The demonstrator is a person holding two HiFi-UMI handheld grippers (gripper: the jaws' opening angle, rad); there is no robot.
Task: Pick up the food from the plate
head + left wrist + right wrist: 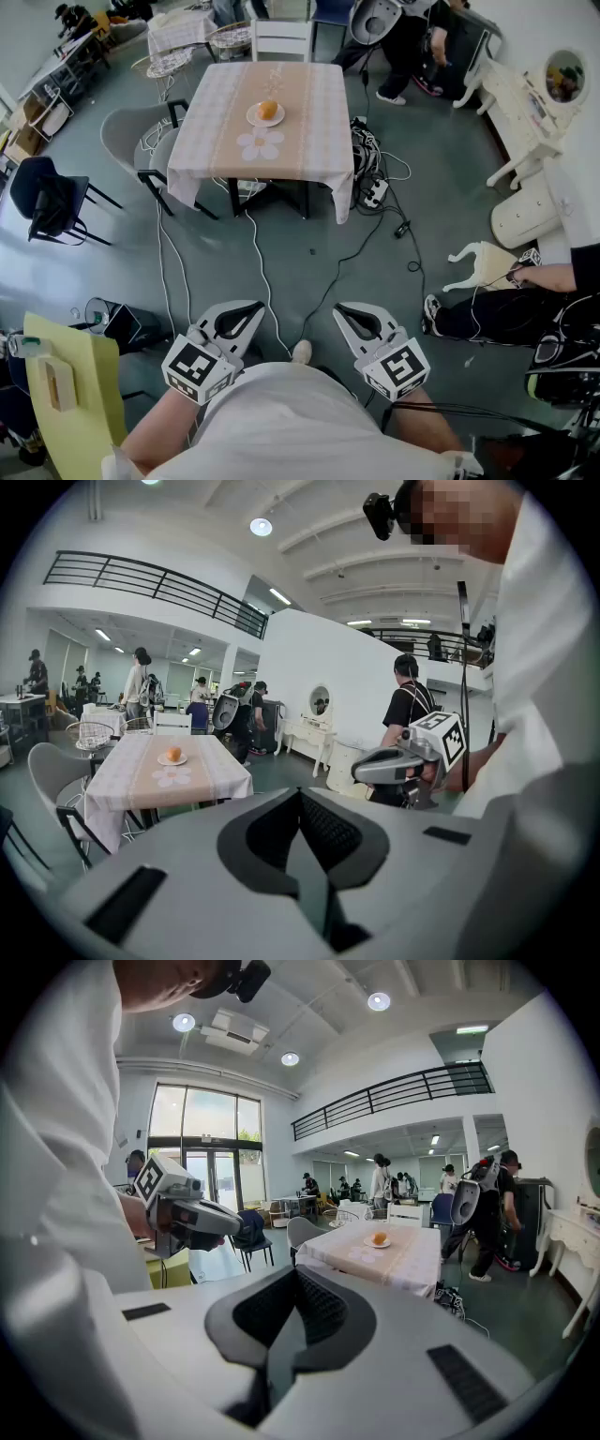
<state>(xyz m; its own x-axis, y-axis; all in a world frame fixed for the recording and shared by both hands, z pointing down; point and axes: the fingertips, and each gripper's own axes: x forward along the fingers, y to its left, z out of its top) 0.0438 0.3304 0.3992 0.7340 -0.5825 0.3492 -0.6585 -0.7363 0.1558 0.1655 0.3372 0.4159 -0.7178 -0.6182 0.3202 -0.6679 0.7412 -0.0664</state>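
An orange, roundish piece of food point(267, 109) lies on a small white plate point(253, 117) near the middle of a table point(309, 112) with a pink checked cloth, far ahead of me across the floor. My left gripper point(256, 307) and right gripper point(339, 310) are held close to my body, well short of the table, both shut with nothing in them. The left gripper view shows the food point(173, 754), the plate point(170, 761) and its own shut jaws. In the right gripper view the food point(379, 1237) sits on the table point(394, 1262) beyond its shut jaws.
Cables point(375, 192) trail over the grey floor from the table to my feet. A grey chair point(131, 141) and a black chair point(47, 202) stand left of the table, a white chair point(281, 39) behind it. A seated person point(525, 309) and white furniture point(511, 98) are at the right.
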